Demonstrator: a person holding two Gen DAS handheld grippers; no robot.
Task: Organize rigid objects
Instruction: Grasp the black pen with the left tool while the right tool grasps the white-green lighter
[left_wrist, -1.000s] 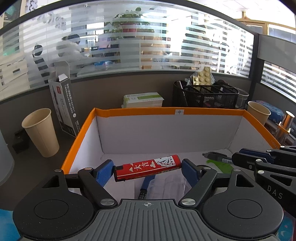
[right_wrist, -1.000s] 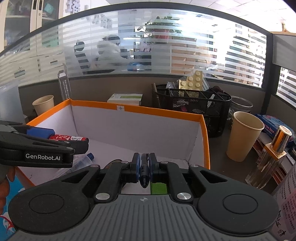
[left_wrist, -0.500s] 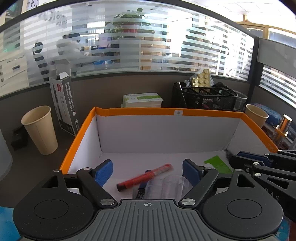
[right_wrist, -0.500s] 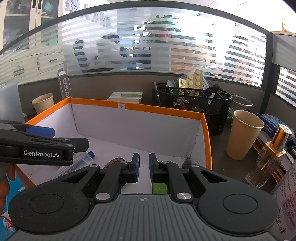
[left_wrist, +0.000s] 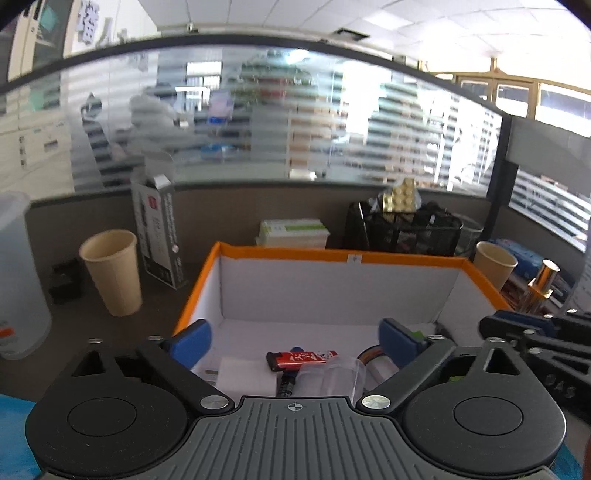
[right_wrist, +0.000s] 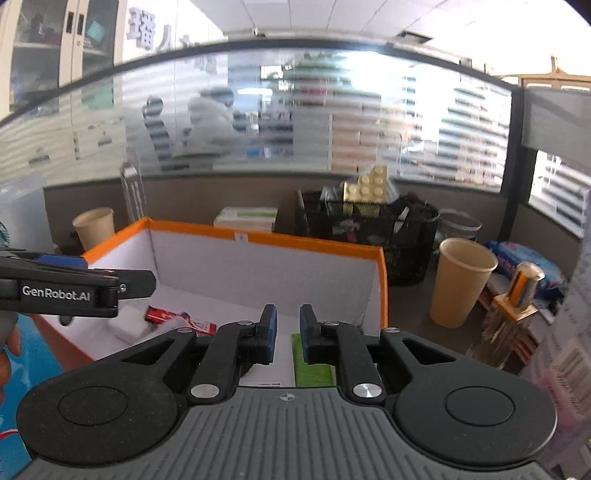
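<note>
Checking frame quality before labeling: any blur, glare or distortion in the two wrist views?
Left wrist view: background glass partition smeared by motion blur, window at top right blown out, strong fisheye bending; the red lighter in the box stays readable. Right wrist view: milder blur on the partition and on the paper cup, glare through the glass, right edge soft and warped.

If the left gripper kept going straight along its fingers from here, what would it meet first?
Probably the red lighter lying in the orange-rimmed white box, or the clear plastic tube beside it. The left gripper is opening with nothing between its fingers; depth is uncertain.
</note>
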